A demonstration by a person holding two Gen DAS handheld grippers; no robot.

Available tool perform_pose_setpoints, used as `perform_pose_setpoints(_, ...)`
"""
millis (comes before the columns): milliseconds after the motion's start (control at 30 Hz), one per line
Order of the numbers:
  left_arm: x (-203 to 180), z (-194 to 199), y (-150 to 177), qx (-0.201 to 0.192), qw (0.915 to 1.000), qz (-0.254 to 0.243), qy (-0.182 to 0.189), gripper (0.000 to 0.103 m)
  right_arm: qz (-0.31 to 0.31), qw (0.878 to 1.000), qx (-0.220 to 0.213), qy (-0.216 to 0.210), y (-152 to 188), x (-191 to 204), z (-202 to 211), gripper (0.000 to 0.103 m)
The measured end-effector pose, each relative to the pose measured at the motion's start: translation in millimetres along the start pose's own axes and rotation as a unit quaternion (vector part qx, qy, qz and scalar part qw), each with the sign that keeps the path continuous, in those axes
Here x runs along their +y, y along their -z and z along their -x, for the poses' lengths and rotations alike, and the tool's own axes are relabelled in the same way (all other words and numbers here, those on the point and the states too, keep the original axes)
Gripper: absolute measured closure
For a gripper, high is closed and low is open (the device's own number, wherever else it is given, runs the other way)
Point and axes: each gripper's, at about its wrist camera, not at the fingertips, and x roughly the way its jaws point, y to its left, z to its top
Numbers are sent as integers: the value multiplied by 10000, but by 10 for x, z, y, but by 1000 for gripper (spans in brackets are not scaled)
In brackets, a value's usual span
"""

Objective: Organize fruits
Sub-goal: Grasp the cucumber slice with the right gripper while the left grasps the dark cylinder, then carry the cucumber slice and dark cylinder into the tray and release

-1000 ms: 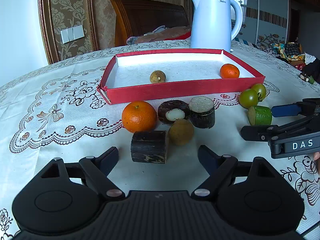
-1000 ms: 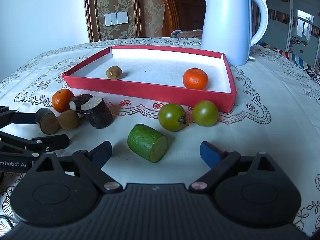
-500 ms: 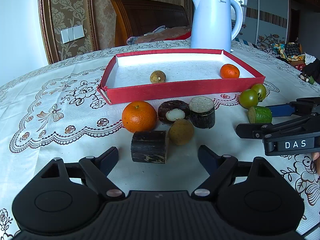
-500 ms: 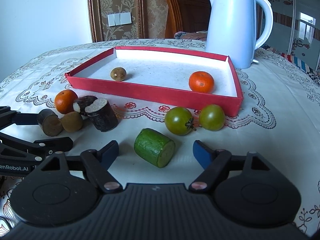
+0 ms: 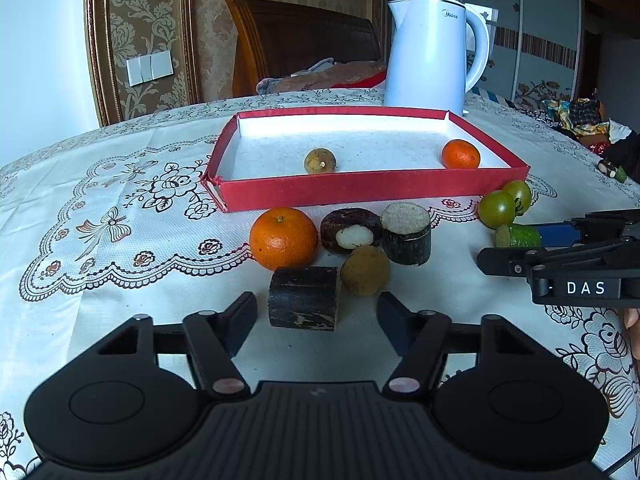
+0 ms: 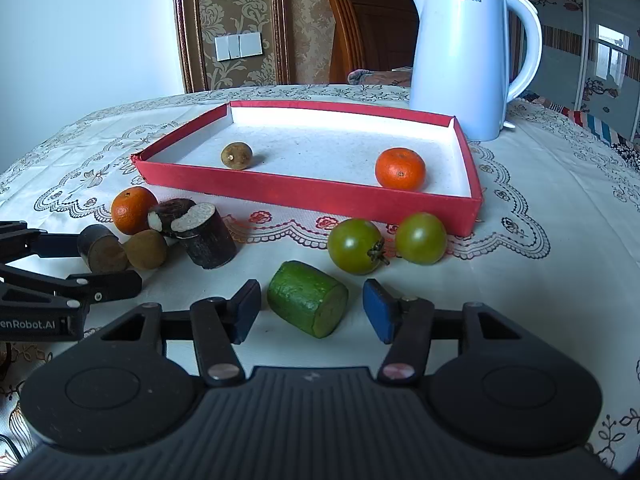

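Red tray (image 6: 304, 194) holding mandarin (image 6: 400, 168) and longan (image 6: 236, 155), green cucumber chunk (image 6: 307, 298) lying before two green tomatoes (image 6: 354, 245)

Inside the red tray (image 6: 304, 191), bare floor lies between the small brown fruit (image 6: 236, 155) at left and the orange (image 6: 400, 168) at right. Its near wall is fronted by two green tomatoes (image 6: 354, 245) and a dark cluster of cut pieces (image 5: 406, 234). A white kettle (image 6: 460, 60) blocks the far right corner. The counter (image 5: 120, 240) lies bare at left.

Glossy plastic kettle (image 6: 460, 60), lace-patterned tablecloth (image 6: 540, 280)
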Motion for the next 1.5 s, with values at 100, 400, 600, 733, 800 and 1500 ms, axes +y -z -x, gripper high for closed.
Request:
perform_pose_setpoints(100, -5, 5, 0, -17, 10000, 3, -16, 48, -1, 10000, -1, 1, 0, 4, 0, 48)
perform_pose_setpoints(400, 20, 18, -4, -54, 9999, 79, 33, 62, -8, 10000, -30, 16, 0, 5, 17, 61)
perform_pose_setpoints(600, 66, 25, -7, -80, 9997, 208, 26, 70, -16, 10000, -52, -46, 0, 4, 29, 65)
perform_pose_setpoints(733, 61, 61, -2, -175, 9996, 199, 32, 70, -35, 9997, -96, -234, 14, -9, 66, 65)
perform_pose_setpoints(800, 67, 81, 0, -223, 9995, 219, 51, 70, -20, 9994, -164, -297, 27, -10, 108, 65)
perform_pose_setpoints(1500, -42, 171, -248, -503, 9979, 53, -414, 71, -24, 9984, -532, -169, -55, -187, 230, 65)
